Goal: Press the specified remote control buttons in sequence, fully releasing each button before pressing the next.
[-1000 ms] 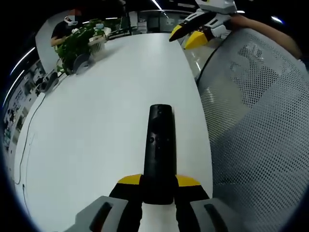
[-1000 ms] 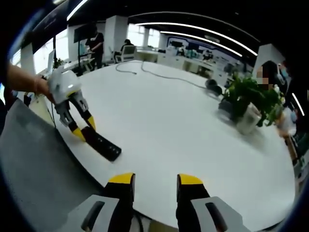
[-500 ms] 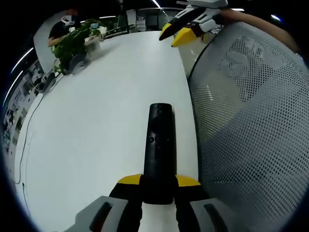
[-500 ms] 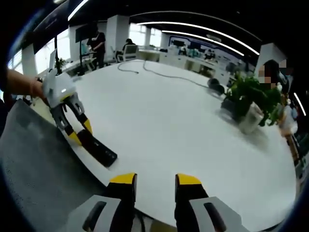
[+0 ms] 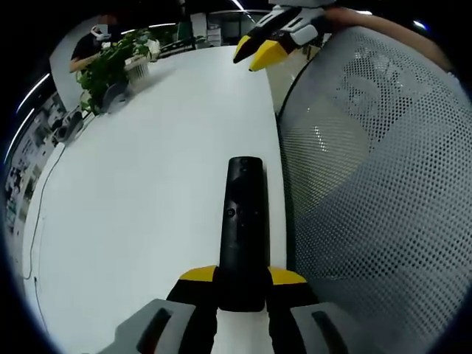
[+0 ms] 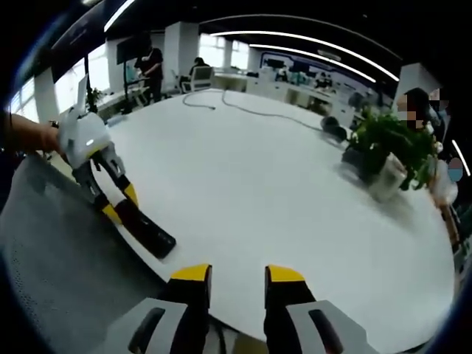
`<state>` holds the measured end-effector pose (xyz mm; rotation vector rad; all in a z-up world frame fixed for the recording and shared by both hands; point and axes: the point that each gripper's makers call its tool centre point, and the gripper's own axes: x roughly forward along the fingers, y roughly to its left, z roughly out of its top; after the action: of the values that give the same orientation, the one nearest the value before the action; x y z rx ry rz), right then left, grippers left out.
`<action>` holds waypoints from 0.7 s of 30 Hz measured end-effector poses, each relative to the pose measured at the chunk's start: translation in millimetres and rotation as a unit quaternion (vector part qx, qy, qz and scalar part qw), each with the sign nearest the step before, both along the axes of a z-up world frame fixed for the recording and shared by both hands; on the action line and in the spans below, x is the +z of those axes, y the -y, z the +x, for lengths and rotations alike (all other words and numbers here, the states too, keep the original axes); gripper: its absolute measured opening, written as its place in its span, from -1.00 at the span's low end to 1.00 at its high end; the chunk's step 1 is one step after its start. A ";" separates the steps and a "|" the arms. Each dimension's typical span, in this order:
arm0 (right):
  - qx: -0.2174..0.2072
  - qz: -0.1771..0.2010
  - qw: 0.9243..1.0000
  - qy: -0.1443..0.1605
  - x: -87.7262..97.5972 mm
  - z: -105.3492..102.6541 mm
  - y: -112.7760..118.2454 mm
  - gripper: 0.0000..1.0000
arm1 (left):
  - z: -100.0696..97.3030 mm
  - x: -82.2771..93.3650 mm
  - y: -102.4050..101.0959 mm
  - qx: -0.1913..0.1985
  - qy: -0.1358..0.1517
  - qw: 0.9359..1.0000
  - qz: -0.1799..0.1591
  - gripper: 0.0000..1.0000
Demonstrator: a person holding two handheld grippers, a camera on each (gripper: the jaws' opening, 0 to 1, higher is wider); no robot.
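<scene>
In the left gripper view a long black remote control (image 5: 243,221) points away from me over the white table (image 5: 147,162), its near end clamped between the yellow-tipped jaws of my left gripper (image 5: 242,279). The right gripper (image 5: 267,38) shows at the top of that view, near the table's far edge. In the right gripper view my right gripper (image 6: 231,274) stands open with nothing between its jaws, near the table's front edge. At the left there, the left gripper (image 6: 118,208) holds the remote control (image 6: 145,230) low over the table rim.
A grey mesh chair back (image 5: 376,192) rises close at the right of the left gripper view. A potted plant (image 6: 387,158) stands on the table at the right of the right gripper view. A cable (image 6: 243,110) lies across the far side. People sit and stand in the office behind.
The left gripper with the remote has drifted toward the table's edge, closer to the mesh chair. The right gripper stays open and has shifted only slightly.
</scene>
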<state>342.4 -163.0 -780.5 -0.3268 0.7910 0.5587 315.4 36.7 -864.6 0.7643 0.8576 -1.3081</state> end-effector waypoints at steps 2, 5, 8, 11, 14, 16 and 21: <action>0.008 -0.005 1.000 -0.008 -2.9 -2.7 -2.2 -0.50 | -1.5 -0.1 0.2 0.000 0.004 1.000 0.002 -0.51; 0.023 -0.015 0.999 -0.026 -9.1 -7.9 -4.6 -0.49 | -1.2 -0.1 -0.2 0.007 0.001 1.000 0.003 -0.51; 0.042 -0.033 0.997 -0.055 -18.0 -15.4 -4.7 -0.52 | -0.9 0.0 -0.3 0.007 0.000 1.000 0.005 -0.51; 0.065 -0.048 0.994 -0.080 -24.6 -22.7 -7.1 -0.57 | -1.3 0.2 -0.7 0.006 0.002 1.000 0.002 -0.51; 0.087 -0.062 0.990 -0.097 -29.0 -27.2 -9.3 -0.68 | -0.8 0.3 -1.2 0.005 0.002 1.000 -0.003 -0.51; 0.101 -0.062 0.986 -0.114 -31.4 -31.2 -12.0 -0.76 | -0.7 0.4 -1.1 0.003 0.001 1.000 -0.006 -0.51; 0.131 -0.068 0.981 -0.127 -31.2 -25.0 -22.9 -0.92 | -0.9 0.3 -1.2 -0.005 0.001 1.000 -0.012 -0.51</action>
<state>317.4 -140.0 -811.7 -0.4965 1.0439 0.8066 314.4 37.9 -864.3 0.7508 0.8368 -1.3238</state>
